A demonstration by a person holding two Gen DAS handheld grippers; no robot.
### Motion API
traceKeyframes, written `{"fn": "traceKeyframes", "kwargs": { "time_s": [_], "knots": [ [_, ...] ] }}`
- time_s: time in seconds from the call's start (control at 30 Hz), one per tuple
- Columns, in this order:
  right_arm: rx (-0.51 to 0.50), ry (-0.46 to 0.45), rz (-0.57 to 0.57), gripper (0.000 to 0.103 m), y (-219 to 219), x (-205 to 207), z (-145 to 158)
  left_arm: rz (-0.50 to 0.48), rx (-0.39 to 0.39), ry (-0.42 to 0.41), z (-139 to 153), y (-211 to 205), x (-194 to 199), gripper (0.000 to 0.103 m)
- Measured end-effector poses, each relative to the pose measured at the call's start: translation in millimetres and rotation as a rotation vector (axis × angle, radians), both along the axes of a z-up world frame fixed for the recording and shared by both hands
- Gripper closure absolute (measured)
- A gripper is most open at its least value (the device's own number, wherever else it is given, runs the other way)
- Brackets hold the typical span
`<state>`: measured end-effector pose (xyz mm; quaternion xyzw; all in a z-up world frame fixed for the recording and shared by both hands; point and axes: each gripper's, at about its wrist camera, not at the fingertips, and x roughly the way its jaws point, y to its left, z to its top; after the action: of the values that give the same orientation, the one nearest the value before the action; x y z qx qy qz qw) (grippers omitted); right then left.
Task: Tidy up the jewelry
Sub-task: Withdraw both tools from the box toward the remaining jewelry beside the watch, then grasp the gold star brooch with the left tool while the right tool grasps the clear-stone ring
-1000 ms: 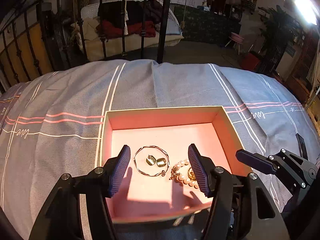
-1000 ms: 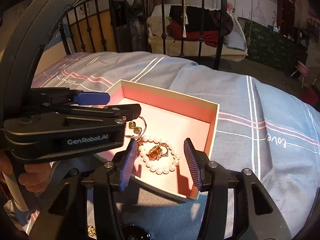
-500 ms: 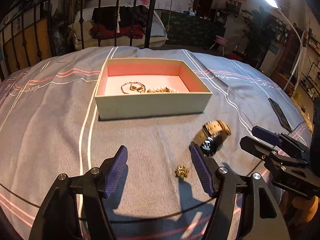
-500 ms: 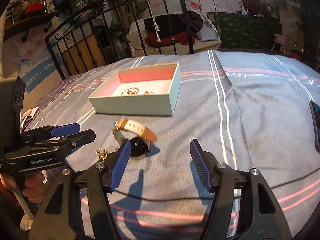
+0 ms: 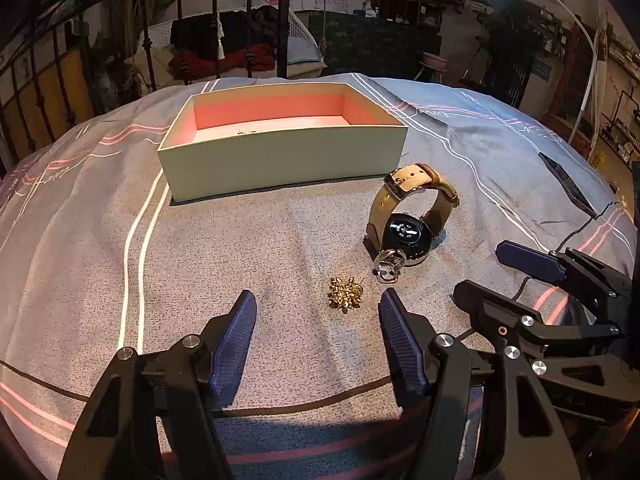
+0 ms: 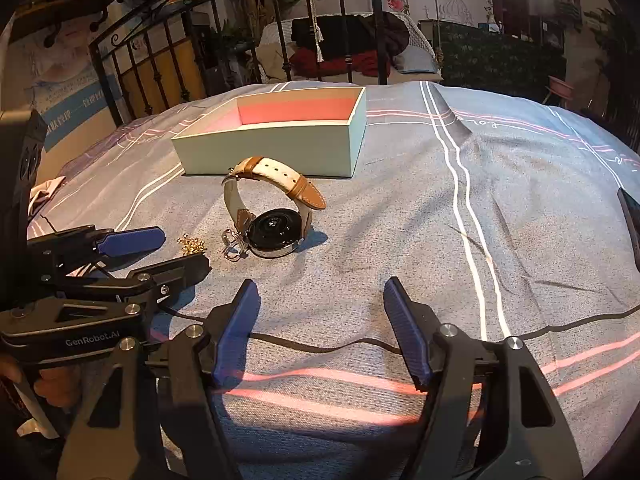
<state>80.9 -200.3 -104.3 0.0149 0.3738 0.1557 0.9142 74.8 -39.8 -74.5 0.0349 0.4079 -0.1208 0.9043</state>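
Observation:
A pale box with a pink inside (image 5: 280, 152) stands on the grey bedspread, also in the right wrist view (image 6: 276, 148); its contents are hidden by the wall. A watch with a tan strap (image 5: 408, 216) (image 6: 272, 216) lies in front of it, with a small silver ring (image 5: 387, 266) (image 6: 233, 245) against it. A gold brooch (image 5: 345, 293) (image 6: 192, 243) lies just ahead of my open, empty left gripper (image 5: 316, 304), a little right of its middle. My right gripper (image 6: 320, 292) is open and empty, with bare bedspread between its fingers, the watch ahead to its left.
A dark phone (image 5: 564, 182) lies on the bedspread at the right, with a black cable (image 5: 576, 228) running across the cloth. A black iron bed frame (image 5: 248, 20) stands behind the box. Each gripper shows in the other's view (image 5: 560, 288) (image 6: 104, 264).
Both grippers have pulled back from over the box and come lower, near the bedspread. The watch, ring and brooch now lie close ahead of them. Both stay open.

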Motion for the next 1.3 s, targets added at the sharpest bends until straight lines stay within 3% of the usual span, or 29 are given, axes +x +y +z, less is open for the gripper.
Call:
{"fn": "traceKeyframes", "kwargs": {
  "time_s": [0.07,0.2,0.23,0.3,0.63,0.8,1.03,1.3],
  "knots": [
    [-0.006,0.0,-0.001,0.033,2,0,1,-0.002,0.014,-0.003,0,-3,1,0.052],
    [0.002,0.008,-0.002,0.033,5,2,3,-0.009,0.033,-0.019,1,-6,2,0.084],
    [0.001,0.01,0.005,0.033,8,3,3,-0.004,0.036,-0.021,0,-6,2,0.086],
    [-0.004,0.01,0.023,0.035,14,3,4,-0.003,0.03,-0.024,0,-5,1,0.086],
    [-0.01,0.014,0.106,0.069,47,12,7,0.048,-0.008,-0.002,5,15,0,0.086],
    [-0.036,0.013,0.136,0.075,59,21,8,0.067,-0.014,0.007,5,25,2,0.086],
    [-0.055,0.011,0.165,0.092,65,22,6,0.069,-0.012,0.006,3,25,2,0.086],
    [-0.015,-0.016,0.166,0.094,59,14,6,0.071,-0.011,0.0,2,24,1,0.086]
  ]
}}
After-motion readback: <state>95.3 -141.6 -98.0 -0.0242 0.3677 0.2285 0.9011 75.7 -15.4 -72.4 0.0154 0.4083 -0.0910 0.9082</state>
